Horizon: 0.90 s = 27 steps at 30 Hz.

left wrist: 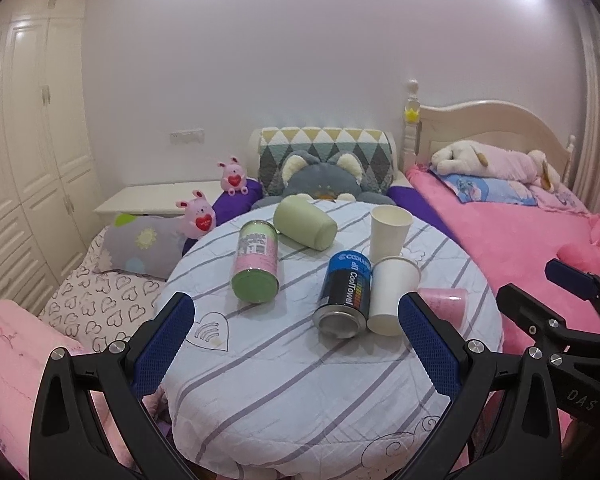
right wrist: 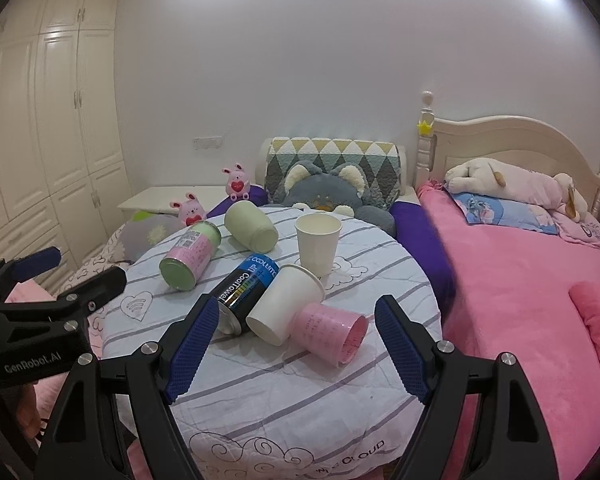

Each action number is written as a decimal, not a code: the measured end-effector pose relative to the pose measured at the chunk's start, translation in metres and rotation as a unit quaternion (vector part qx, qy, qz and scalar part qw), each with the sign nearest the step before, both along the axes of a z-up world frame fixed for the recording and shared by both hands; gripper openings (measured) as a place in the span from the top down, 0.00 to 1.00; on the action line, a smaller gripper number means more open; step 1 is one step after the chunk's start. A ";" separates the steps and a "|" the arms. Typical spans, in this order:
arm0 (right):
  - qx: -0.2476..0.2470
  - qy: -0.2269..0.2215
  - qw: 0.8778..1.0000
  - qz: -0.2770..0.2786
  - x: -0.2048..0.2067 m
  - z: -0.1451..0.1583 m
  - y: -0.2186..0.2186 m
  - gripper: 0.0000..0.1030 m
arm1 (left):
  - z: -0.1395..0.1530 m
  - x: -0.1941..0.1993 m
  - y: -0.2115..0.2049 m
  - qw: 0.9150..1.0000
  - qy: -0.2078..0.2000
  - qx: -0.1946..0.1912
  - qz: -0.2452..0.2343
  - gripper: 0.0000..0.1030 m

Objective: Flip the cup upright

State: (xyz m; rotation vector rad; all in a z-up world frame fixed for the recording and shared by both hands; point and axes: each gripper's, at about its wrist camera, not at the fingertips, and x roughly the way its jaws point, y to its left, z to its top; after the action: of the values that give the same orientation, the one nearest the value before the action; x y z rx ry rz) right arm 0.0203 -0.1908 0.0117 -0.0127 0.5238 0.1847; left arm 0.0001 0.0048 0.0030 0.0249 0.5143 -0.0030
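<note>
On the round table with a striped cloth (left wrist: 284,380) (right wrist: 300,400), a white paper cup (left wrist: 392,294) (right wrist: 286,304) lies on its side beside a blue can (left wrist: 346,294) (right wrist: 248,290). A pink plastic cup (left wrist: 448,304) (right wrist: 332,332) lies on its side to its right. A green cup (left wrist: 304,222) (right wrist: 250,226) lies tipped at the back. Another white cup (left wrist: 389,232) (right wrist: 317,244) stands upright. My left gripper (left wrist: 296,344) is open and empty before the cans. My right gripper (right wrist: 294,348) is open and empty, just short of the white and pink cups.
A pink and green can (left wrist: 256,266) (right wrist: 190,254) lies at the left of the table. Beds with pink blankets (right wrist: 520,300), pillows and plush toys (right wrist: 324,192) surround the table. A white wardrobe (left wrist: 24,160) stands at the left.
</note>
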 end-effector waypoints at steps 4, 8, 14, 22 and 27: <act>0.000 -0.012 1.000 -0.005 -0.005 0.003 -0.001 0.21 | 0.002 -0.003 0.001 1.000 -0.013 -0.005 -0.002 0.00; -0.007 -0.029 0.999 -0.014 -0.009 0.006 -0.004 0.21 | 0.004 -0.007 -0.002 0.999 -0.040 -0.007 -0.007 0.00; -0.004 -0.048 0.999 -0.018 -0.011 0.007 -0.007 0.21 | 0.006 -0.008 -0.007 0.998 -0.065 -0.001 -0.011 0.00; -0.002 -0.048 0.999 -0.016 -0.006 0.007 -0.009 0.21 | 0.005 0.000 -0.013 0.998 -0.060 0.008 -0.013 0.00; -0.004 -0.049 0.999 -0.016 -0.004 0.007 -0.008 0.21 | 0.004 0.002 -0.015 0.998 -0.061 0.008 -0.009 0.00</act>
State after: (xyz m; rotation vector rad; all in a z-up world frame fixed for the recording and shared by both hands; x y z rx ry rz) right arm 0.0162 -0.1992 0.0190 -0.0215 0.4269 0.1494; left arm 0.0022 -0.0098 0.0073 0.0444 0.3926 -0.0153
